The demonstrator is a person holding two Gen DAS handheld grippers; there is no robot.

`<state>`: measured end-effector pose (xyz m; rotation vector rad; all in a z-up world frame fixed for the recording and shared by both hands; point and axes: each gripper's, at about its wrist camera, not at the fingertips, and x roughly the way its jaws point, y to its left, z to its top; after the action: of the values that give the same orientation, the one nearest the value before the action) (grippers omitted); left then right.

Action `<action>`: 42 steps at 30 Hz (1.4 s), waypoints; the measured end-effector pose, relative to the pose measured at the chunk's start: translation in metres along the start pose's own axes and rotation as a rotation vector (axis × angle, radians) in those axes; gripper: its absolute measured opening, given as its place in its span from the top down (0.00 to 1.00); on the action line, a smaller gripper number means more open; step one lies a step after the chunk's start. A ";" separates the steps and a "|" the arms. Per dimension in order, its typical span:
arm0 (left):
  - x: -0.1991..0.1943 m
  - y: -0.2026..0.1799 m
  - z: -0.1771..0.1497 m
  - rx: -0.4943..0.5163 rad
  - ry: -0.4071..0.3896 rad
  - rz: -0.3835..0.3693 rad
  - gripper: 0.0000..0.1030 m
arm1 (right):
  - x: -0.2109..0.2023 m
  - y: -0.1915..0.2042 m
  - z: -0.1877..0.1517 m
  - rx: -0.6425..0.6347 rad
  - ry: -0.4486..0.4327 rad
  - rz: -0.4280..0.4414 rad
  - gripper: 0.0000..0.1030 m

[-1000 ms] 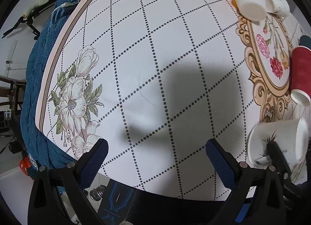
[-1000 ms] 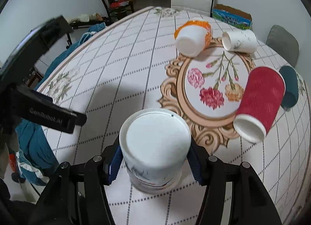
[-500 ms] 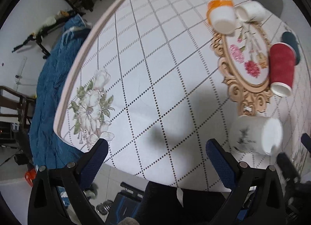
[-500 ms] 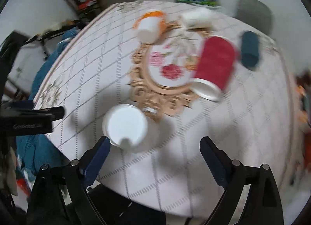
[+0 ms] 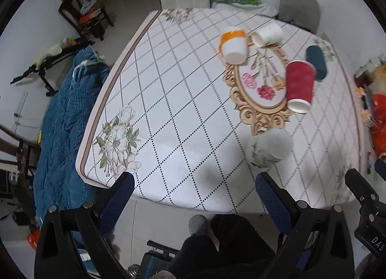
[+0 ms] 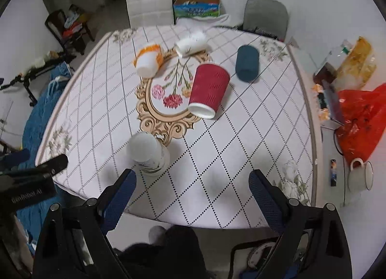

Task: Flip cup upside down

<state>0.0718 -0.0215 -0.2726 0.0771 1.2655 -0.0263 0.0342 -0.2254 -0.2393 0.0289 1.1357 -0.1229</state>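
Note:
A white cup with a dark leaf print (image 6: 148, 153) stands upside down near the table's front edge, base up; it also shows in the left wrist view (image 5: 270, 150). My right gripper (image 6: 191, 186) is open and empty, held back above the table's front edge, the cup ahead of its left finger. My left gripper (image 5: 194, 192) is open and empty, also back from the table, the cup ahead of its right finger. A red ribbed cup (image 6: 208, 91), an orange cup (image 6: 148, 60), a white cup (image 6: 191, 44) and a dark teal cup (image 6: 247, 63) lie on their sides.
The table (image 6: 241, 146) has a white diamond-pattern cloth with a floral medallion. A red bag (image 6: 361, 119), packets and an enamel mug (image 6: 360, 177) sit on a surface to the right. Chairs (image 6: 149, 4) stand behind. A blue quilt (image 5: 65, 115) hangs at left.
My right gripper let go of the white leaf-print cup, leaving it upside down on the table, and opened. Both grippers pulled back and up from the table.

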 end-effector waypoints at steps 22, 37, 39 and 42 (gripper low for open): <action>-0.192 0.039 -0.085 0.071 -0.273 -0.111 0.00 | -0.241 0.035 -0.093 0.088 -0.260 -0.079 0.02; -0.246 0.040 -0.119 0.031 -0.303 -0.110 0.00 | -0.312 0.027 -0.124 0.058 -0.294 -0.047 0.02; -0.249 0.040 -0.122 0.028 -0.305 -0.104 0.00 | -0.313 0.025 -0.121 0.056 -0.293 -0.046 0.02; -0.253 0.041 -0.124 0.025 -0.308 -0.095 0.00 | -0.314 0.023 -0.119 0.053 -0.293 -0.040 0.02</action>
<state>-0.1199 0.0224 -0.0672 0.0331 0.9603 -0.1315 -0.2007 -0.1662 -0.0064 0.0346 0.8407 -0.1864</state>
